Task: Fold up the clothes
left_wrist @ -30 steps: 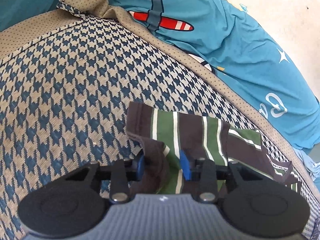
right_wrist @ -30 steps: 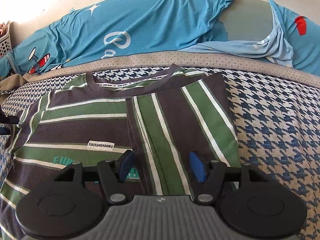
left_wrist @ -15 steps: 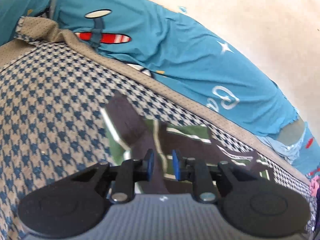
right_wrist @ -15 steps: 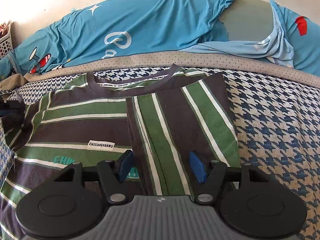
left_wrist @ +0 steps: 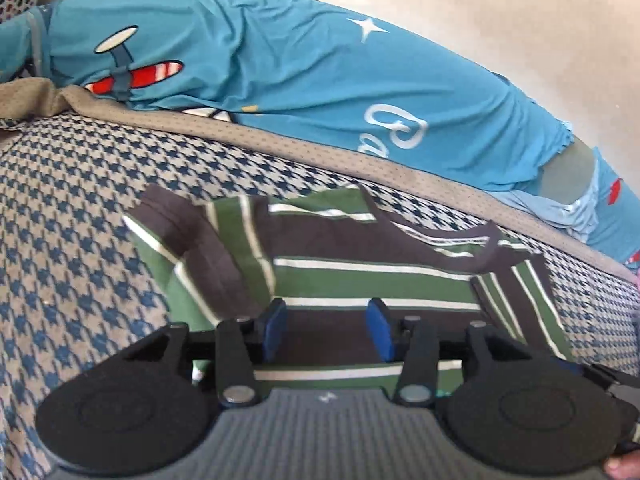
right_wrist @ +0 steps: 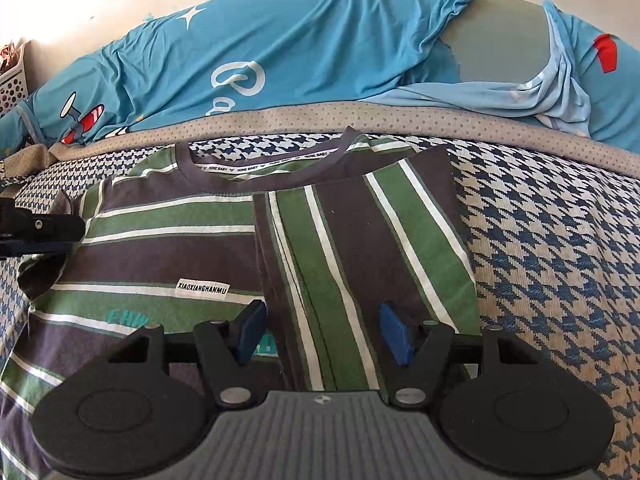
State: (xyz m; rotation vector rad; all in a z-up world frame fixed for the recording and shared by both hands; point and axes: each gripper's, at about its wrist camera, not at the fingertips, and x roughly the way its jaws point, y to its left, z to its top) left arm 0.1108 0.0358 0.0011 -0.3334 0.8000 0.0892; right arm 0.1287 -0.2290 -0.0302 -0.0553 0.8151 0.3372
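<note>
A green, brown and white striped T-shirt point(right_wrist: 160, 256) lies flat on the bed, neck hole away from me. Its right side is folded inward as a panel point(right_wrist: 360, 248) with lengthwise stripes. In the left wrist view the shirt point(left_wrist: 360, 280) has its left sleeve point(left_wrist: 200, 248) turned in over the body. My left gripper point(left_wrist: 327, 326) hovers over the shirt's left part; its jaws are opening and no cloth is pinched between the blue pads. That gripper also shows at the left edge of the right wrist view point(right_wrist: 36, 228). My right gripper point(right_wrist: 323, 334) stands open just above the folded panel.
A houndstooth bedcover point(right_wrist: 560, 240) with a beige dotted border point(left_wrist: 320, 148) lies under the shirt. Behind it bunches a teal sheet point(left_wrist: 300, 72) printed with a plane and stars. A white perforated basket point(right_wrist: 12, 76) stands at the far left by the wall.
The left gripper, first shut on the sleeve, carried it to the right over the shirt, rolled, and opened; the sleeve now lies folded in. The right gripper has kept still.
</note>
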